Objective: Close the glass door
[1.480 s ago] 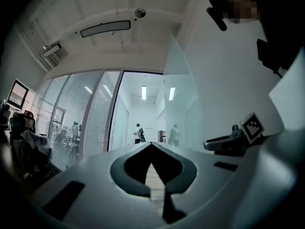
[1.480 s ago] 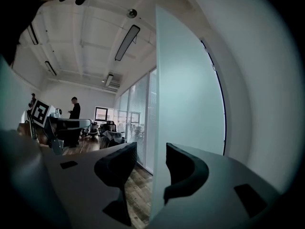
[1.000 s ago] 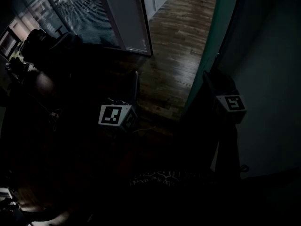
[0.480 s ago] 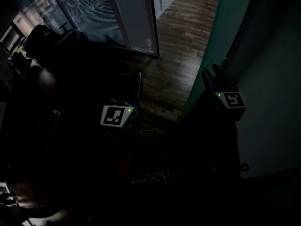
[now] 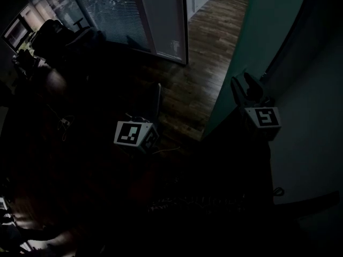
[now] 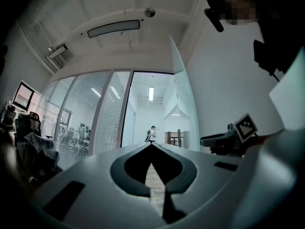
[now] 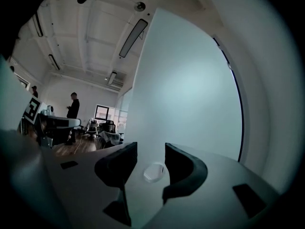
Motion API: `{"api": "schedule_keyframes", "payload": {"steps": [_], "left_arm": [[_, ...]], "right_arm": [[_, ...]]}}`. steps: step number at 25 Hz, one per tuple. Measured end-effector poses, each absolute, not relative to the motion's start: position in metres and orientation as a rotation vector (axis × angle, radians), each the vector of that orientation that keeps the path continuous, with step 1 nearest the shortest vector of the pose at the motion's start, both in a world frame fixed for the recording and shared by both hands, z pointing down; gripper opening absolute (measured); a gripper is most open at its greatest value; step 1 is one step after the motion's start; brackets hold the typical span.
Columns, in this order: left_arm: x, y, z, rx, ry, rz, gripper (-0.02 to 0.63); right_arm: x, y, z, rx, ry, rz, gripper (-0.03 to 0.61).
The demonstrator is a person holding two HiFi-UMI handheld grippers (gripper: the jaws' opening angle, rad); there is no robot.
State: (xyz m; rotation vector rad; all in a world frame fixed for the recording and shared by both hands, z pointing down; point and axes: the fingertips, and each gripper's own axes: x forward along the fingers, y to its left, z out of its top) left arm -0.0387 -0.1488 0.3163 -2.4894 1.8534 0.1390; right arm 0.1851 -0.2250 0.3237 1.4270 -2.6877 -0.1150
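- The tall, pale teal frosted glass door [image 5: 257, 31] stands open at an angle on the right of the head view. Its lower edge meets the dark wooden plank floor [image 5: 203, 52].
- The right tongs [image 5: 245, 90] are up against the door's near face, close to its vertical edge. The jaws stand apart and grip nothing.
- In the right gripper view the door [image 7: 190, 89] fills most of the frame. Its pale face shows in the gap between the two dark jaws of the right tongs [image 7: 150, 151].
- A small round pale fitting [image 7: 153, 171] sits low in that gap. Whether the jaws touch the glass cannot be told.
- The left tongs [image 5: 156, 92] are well apart from the door, over the floor to its left, and point toward the doorway.
- In the left gripper view the tips of the left tongs [image 6: 151, 147] meet in a point with nothing between them. The door [image 6: 182, 104] stands ahead and to the right.
- The right gripper is held further forward than the left, with its white marker cube [image 5: 264, 116] just behind the jaws.
- The left gripper's marker cube [image 5: 130, 133] sits at mid-frame.
- The hands and arms behind both grippers are lost in the dark.
- A glass partition with slatted blinds [image 5: 123, 15] runs along the upper left.
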Motion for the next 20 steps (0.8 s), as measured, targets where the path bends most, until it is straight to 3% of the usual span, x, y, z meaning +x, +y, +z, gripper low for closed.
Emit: {"api": "schedule_keyframes", "payload": {"steps": [20], "left_arm": [[-0.092,-0.259,0.312,-2.39,1.963,0.164,0.002]], "right_arm": [[0.109,-0.326,0.326,1.198,-2.812,-0.078,0.172]]}}
